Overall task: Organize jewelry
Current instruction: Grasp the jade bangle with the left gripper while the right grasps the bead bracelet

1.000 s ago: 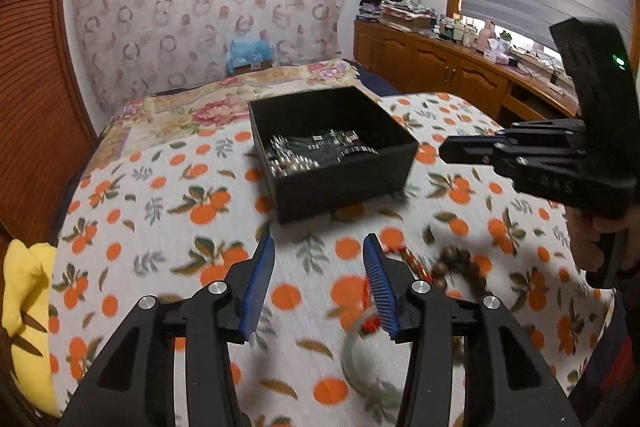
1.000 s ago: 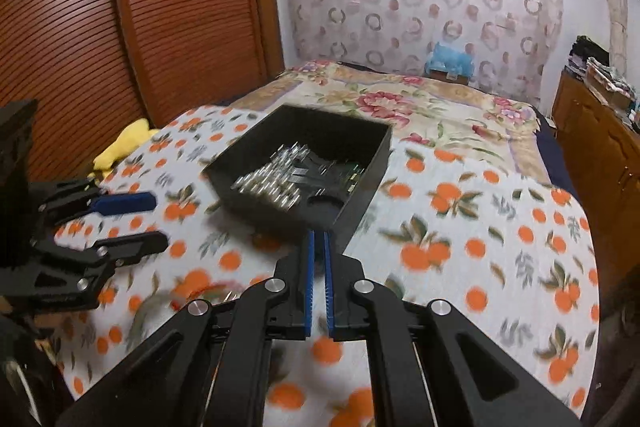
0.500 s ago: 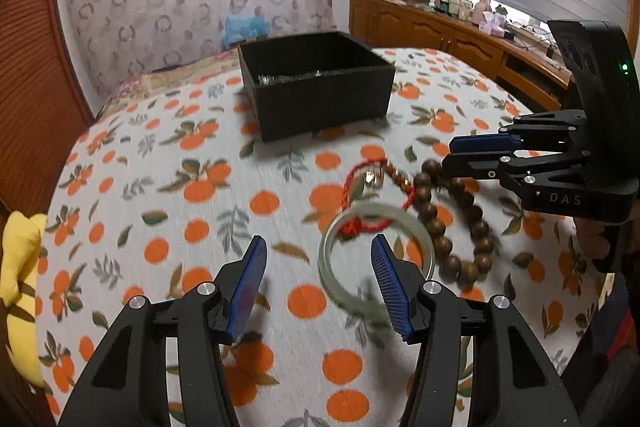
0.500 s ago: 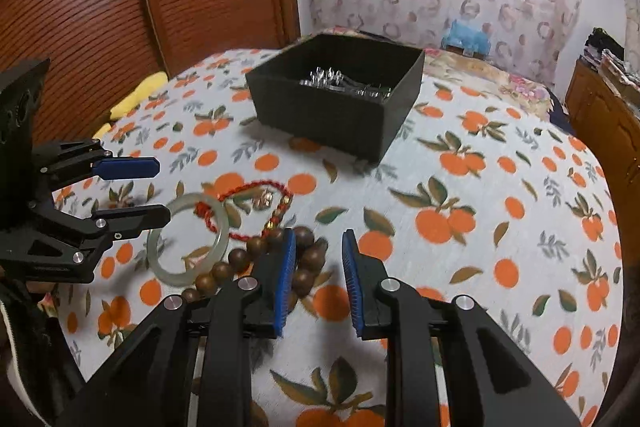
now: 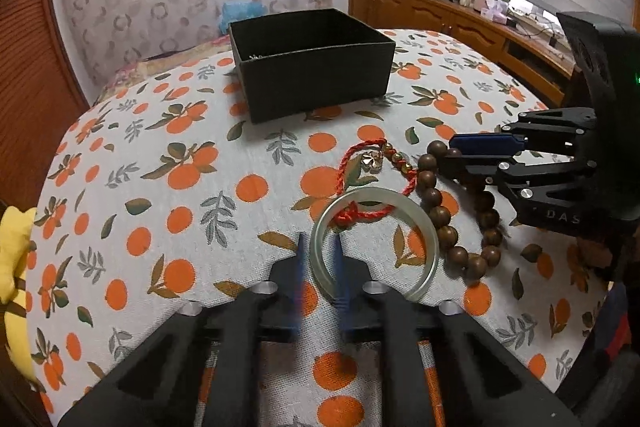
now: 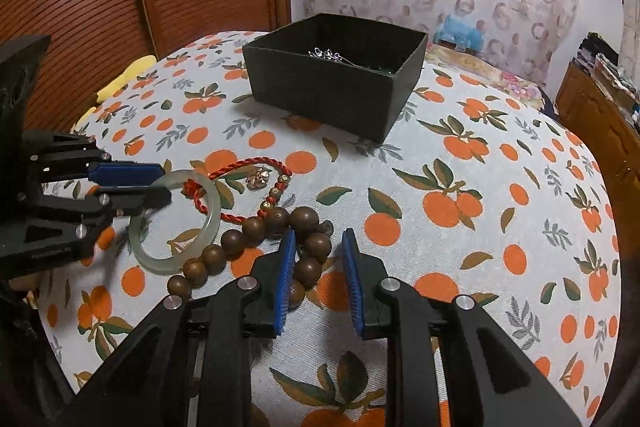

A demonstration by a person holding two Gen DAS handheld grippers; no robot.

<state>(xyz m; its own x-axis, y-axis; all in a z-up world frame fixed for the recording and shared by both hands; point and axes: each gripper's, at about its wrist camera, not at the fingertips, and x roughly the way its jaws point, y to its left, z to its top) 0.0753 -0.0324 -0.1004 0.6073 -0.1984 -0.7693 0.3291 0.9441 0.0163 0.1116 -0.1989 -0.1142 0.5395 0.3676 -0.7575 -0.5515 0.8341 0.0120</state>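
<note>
Jewelry lay at six o'clock from the black square box [image 5: 312, 67] on the orange-print bedspread [image 5: 160, 187], where left tongs [image 5: 320, 267] were closing around the pale green jade bangle's [image 5: 374, 243] rim and half-open right tongs [image 6: 318, 267] straddled brown wooden beads [image 6: 308, 247] for lifting.

Your left gripper [image 5: 319, 267] jaws are closing around the jade bangle [image 5: 374, 243] rim; your right gripper [image 6: 319, 277], previously clamped, now straddles the wooden beads [image 6: 308, 247].

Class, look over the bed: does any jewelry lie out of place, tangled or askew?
Yes. Three pieces lie loose outside the black box: the red cord bracelet lies across the jade bangle, and the wooden beads touch both. Nothing looks broken.
</note>
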